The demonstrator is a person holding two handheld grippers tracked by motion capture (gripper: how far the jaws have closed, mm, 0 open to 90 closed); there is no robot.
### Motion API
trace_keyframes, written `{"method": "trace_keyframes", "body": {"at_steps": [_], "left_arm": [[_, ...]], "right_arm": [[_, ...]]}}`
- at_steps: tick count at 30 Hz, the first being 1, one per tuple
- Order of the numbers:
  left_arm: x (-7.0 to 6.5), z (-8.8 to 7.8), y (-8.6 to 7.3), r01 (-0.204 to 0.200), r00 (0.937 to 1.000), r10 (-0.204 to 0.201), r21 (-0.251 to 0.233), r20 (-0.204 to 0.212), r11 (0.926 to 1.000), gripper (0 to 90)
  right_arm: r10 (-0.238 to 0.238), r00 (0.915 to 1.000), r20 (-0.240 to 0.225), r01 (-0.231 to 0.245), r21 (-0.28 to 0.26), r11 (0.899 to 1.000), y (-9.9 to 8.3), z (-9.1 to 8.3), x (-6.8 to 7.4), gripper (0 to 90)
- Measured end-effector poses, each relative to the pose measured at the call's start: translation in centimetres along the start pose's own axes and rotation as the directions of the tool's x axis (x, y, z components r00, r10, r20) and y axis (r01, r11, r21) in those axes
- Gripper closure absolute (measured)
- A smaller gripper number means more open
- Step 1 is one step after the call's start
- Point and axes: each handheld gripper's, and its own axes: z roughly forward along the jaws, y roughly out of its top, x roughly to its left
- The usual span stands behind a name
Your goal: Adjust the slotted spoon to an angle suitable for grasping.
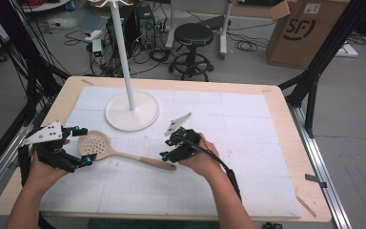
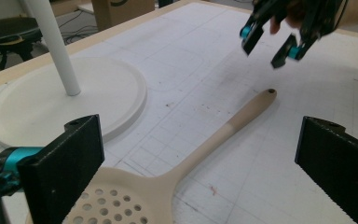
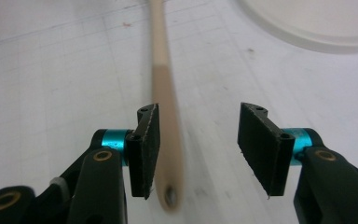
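slotted spoon [image 1: 106,149] lies flat on the counter [image 1: 248,143], just in front of the white stand base [image 1: 132,110]. right gripper [image 1: 170,149] fingers parted over the handle tip, left gripper [image 1: 79,146] fingers wide beside the bowl; neither grips. risk: a brushing finger could skid the spoon off line

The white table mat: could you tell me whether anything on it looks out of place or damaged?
Nothing stands out. The slotted spoon lies flat and whole on the mat, and the white stand is upright. The mat shows only small specks and scuffs.
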Motion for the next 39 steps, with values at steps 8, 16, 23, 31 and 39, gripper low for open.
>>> {"method": "trace_keyframes", "body": {"at_steps": [8, 16, 23, 31, 39], "left_arm": [[-0.1, 0.4, 0.0, -0.002, 1.0000, 0.002, 0.008, 0.006, 1.0000, 1.7], [-0.2, 0.5, 0.0, -0.002, 1.0000, 0.002, 0.012, 0.005, 0.9999, 1.7], [-0.4, 1.0, 0.0, 0.000, 0.9999, 0.000, 0.020, 0.013, 0.9998, 1.7], [-0.7, 1.7, 0.0, -0.002, 0.9997, 0.002, 0.029, 0.024, 0.9996, 1.7], [-1.2, 2.6, 0.2, -0.010, 0.9988, 0.008, 0.039, 0.049, 0.9992, 1.7]], "right_arm": [[0.068, 0.9937, 0.089, -0.060, -0.083, 0.995, -3.1, -5.3, -1.0, 38.8], [0.136, 0.9796, 0.148, -0.106, -0.196, 0.975, -7.2, -9.2, -1.4, 33.3], [0.217, 0.9592, 0.181, -0.162, -0.277, 0.947, -11.5, -11.2, -1.4, 28.1], [0.276, 0.9428, 0.187, -0.208, -0.320, 0.924, -14.6, -11.6, -1.4, 23.4], [0.325, 0.9224, 0.208, -0.237, -0.359, 0.903, -16.2, -12.7, -1.7, 20.7]]}}
